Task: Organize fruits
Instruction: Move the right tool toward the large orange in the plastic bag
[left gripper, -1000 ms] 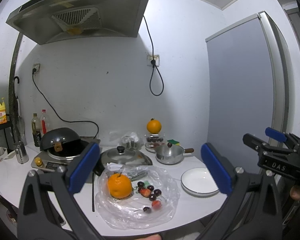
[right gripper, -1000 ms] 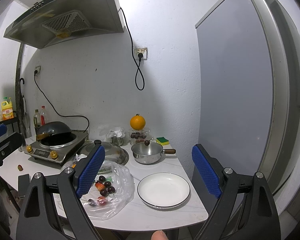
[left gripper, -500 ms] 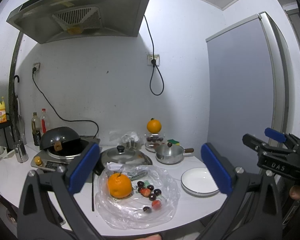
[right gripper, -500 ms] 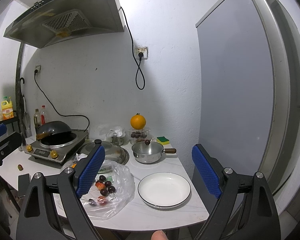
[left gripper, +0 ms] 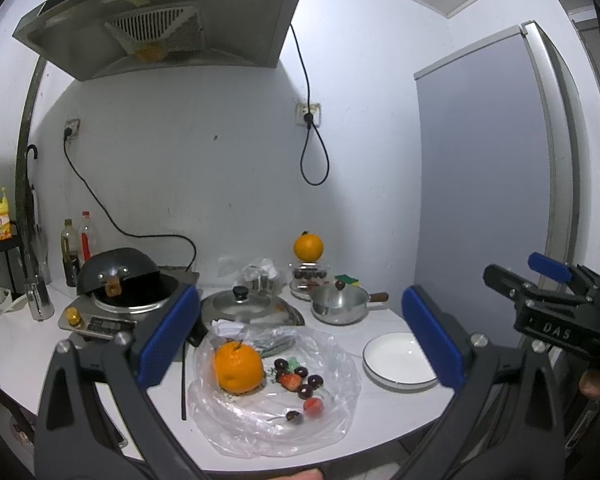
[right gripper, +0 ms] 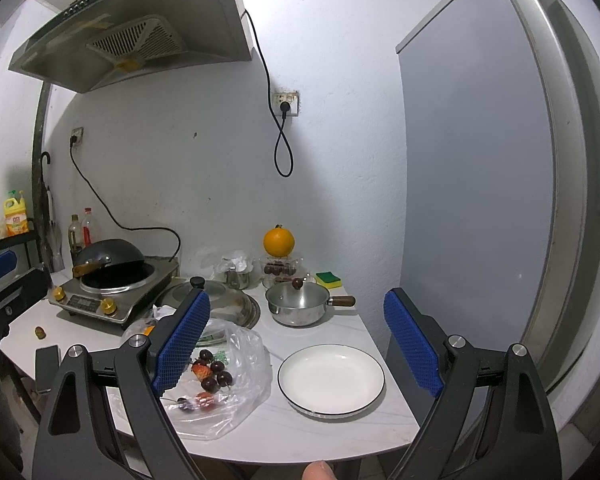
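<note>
On the white bench, landmark = clear plastic bag near the front edge. Inside it: orange at the left, strawberry and dark cherries just right of it, touching in a loose cluster. Empty white plate right of the bag, apart from it. Behind the bag: glass pot lid, small steel saucepan, second orange sitting on a clear container. Induction cooker with black wok behind-left of the bag. Fridge walls off the right side. Left hand-held gripper fingers spread wide, holding nothing, above the bag. Right hand-held gripper likewise spread, empty, nearer the plate. Versus 1 s ago: essentially no change, both hover in place. Free bench space in front of the plate and left of the bag.
</note>
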Motion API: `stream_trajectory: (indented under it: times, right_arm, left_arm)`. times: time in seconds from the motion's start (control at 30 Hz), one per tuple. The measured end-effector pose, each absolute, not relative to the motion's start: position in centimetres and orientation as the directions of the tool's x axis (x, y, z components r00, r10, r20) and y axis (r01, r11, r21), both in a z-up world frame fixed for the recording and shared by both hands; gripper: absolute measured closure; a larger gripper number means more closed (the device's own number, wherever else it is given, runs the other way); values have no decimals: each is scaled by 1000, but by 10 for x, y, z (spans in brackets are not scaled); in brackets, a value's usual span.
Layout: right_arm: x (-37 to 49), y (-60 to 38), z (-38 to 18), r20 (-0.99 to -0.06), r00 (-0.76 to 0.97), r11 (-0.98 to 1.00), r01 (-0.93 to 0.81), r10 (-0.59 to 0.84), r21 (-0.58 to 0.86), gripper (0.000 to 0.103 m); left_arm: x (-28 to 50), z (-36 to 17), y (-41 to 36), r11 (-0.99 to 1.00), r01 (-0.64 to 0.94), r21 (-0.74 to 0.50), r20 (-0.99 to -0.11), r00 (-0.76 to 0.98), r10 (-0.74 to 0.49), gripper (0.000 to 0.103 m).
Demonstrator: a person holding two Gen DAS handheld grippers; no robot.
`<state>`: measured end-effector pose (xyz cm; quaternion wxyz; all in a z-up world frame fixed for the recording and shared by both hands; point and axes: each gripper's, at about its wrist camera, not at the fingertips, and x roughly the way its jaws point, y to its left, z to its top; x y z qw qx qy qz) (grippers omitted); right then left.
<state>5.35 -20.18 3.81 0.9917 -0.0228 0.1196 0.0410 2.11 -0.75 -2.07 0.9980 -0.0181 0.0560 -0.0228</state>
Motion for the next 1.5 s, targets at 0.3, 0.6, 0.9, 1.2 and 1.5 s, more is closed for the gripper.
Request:
stream_trajectory:
  times: [0.3, 0.6, 0.9, 1.2, 1.5]
  right_arm:
    - [79, -194, 26, -291, 953, 994, -101, 84, -44, 12]
    - [121, -185, -10, -384, 918, 991, -123, 95, -48, 12]
    - [158, -164, -43, -462, 878, 986, -164, 125, -45, 12]
    - [187, -136, -65, -524, 837, 975, -218, 159, -53, 12]
    - [208, -106, -86, -574, 782, 949, -313, 242, -27, 12]
  left_arm:
    - [48, -33, 0, 998, 39, -46, -169, 985, -46, 1]
    - [91, -72, 16, 998, 17, -55, -279, 960, -32, 1]
    - [125, -108, 35, 997, -16, -81, -368, 930, -15, 1]
    - [148, -133, 63, 992, -66, -105, -434, 901, 14, 1]
    - [162, -153, 87, 986, -107, -125, -484, 874, 34, 1]
